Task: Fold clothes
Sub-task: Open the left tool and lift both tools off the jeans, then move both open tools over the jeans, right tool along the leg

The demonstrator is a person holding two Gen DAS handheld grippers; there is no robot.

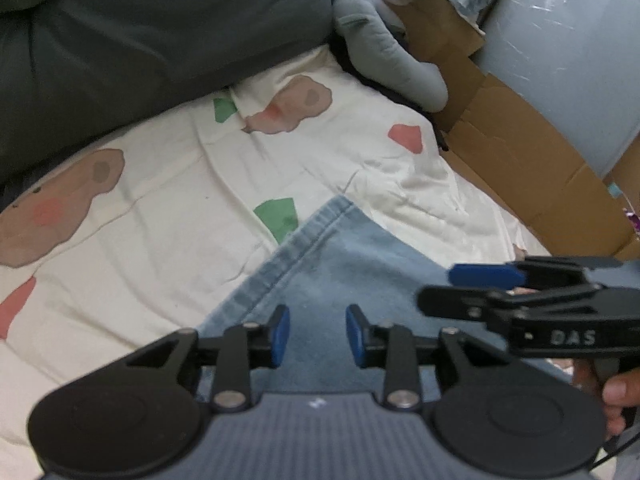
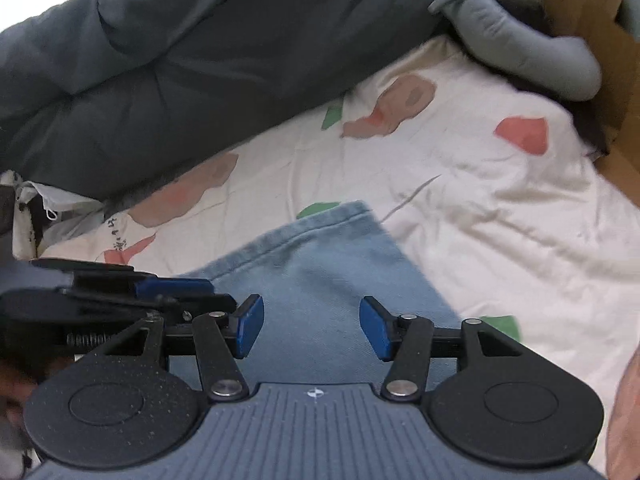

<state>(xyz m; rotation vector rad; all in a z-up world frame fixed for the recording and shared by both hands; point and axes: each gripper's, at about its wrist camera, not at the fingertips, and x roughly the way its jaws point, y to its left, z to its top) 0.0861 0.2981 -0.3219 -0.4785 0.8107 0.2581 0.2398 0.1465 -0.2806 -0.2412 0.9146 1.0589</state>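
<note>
A light blue denim garment (image 1: 340,264) lies flat on a cream bedsheet (image 1: 168,208) printed with pink, brown and green shapes; one hemmed corner of it points away from me. My left gripper (image 1: 317,336) hovers just above the denim, its blue pads apart and nothing between them. In the right wrist view the same denim garment (image 2: 320,276) lies under my right gripper (image 2: 311,326), whose jaws stand wider, also empty. Each gripper shows at the side of the other's view: the right gripper (image 1: 486,276) and the left gripper (image 2: 176,288).
A dark grey-green duvet (image 1: 140,40) is bunched along the far side of the bed. A grey stuffed toy (image 1: 384,48) lies at the far right, with flattened cardboard (image 1: 520,152) and a pale wrapped mattress (image 1: 560,64) beyond the bed edge. A hand (image 1: 616,396) holds the right gripper's handle.
</note>
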